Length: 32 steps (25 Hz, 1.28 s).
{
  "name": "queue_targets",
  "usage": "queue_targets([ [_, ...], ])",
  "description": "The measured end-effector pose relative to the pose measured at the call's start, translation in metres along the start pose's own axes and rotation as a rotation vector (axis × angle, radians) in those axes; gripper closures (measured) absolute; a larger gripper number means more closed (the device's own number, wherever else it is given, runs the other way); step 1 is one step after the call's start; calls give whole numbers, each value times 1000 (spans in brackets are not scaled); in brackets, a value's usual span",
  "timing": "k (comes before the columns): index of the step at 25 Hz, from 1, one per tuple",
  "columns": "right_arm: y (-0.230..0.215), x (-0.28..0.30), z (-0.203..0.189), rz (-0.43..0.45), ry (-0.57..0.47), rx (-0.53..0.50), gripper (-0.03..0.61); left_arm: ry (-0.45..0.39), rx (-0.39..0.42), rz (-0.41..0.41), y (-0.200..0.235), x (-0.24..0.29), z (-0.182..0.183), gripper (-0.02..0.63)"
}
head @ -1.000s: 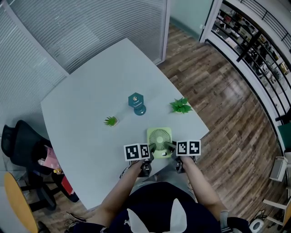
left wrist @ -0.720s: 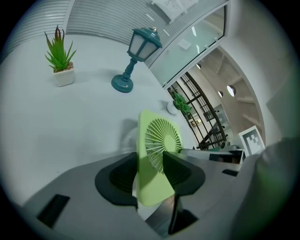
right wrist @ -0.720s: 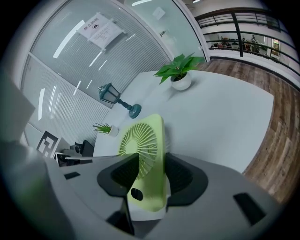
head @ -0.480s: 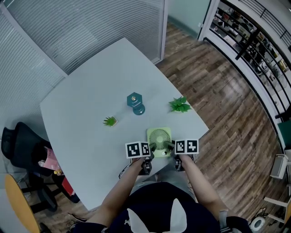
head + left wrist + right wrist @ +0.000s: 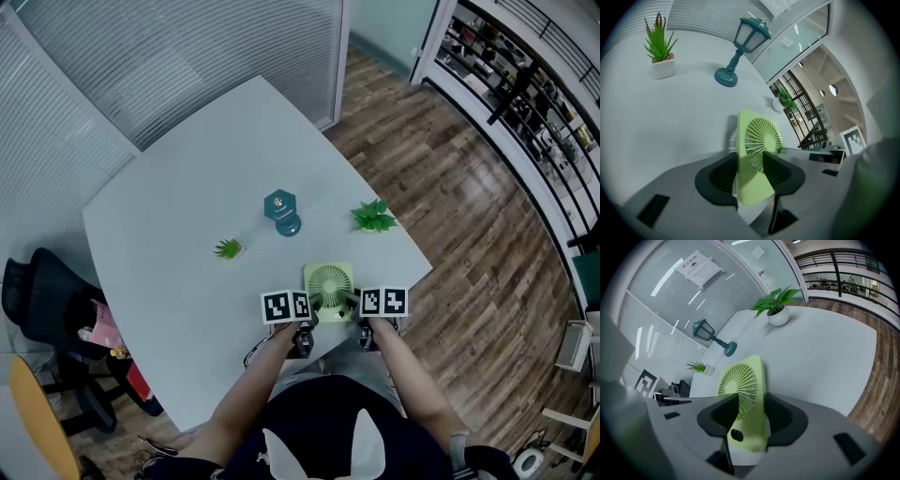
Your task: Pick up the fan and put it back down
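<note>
Firmly, the left gripper [image 5: 751, 161] and the right gripper [image 5: 752, 406] each clamp one side edge of the green fan [image 5: 329, 284]. It is upright near the table's [image 5: 178, 202] front edge, with a lamp [image 5: 281, 212] farther back.

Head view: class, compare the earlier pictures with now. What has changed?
Nothing visible. The left gripper and right gripper stay shut on the fan. The lamp, small plant and big plant have not moved.
</note>
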State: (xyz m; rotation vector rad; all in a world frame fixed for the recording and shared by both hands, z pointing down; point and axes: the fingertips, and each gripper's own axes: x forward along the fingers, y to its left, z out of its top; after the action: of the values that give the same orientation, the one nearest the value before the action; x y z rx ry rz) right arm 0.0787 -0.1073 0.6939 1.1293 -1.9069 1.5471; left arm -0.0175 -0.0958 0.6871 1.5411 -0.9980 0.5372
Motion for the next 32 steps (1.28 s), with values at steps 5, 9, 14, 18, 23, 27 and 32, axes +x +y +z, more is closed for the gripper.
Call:
queue_targets([
  [5, -3, 3, -3, -8, -12, -3, 396, 2, -1, -6, 3, 3, -4, 430],
  [9, -4, 4, -6, -2, -21, -4, 396, -2, 2, -14, 4, 5, -7, 430],
  [14, -4, 3, -7, 19, -38, -23, 397, -19, 17, -40, 5, 5, -8, 430],
  [18, -4, 2, -8, 46, -49, -28, 396, -27, 25, -59, 4, 5, -8, 430],
  [23, -4, 3, -8, 65, -55, -15, 396, -34, 26, -69, 4, 6, -7, 430],
  [27, -4, 3, -9, 77, -65, -26, 396, -43, 15, -87, 4, 6, -9, 430],
  [32, -2, 1, -8, 100, -82, -34, 391, -44, 43, -103, 3, 7, -11, 423],
])
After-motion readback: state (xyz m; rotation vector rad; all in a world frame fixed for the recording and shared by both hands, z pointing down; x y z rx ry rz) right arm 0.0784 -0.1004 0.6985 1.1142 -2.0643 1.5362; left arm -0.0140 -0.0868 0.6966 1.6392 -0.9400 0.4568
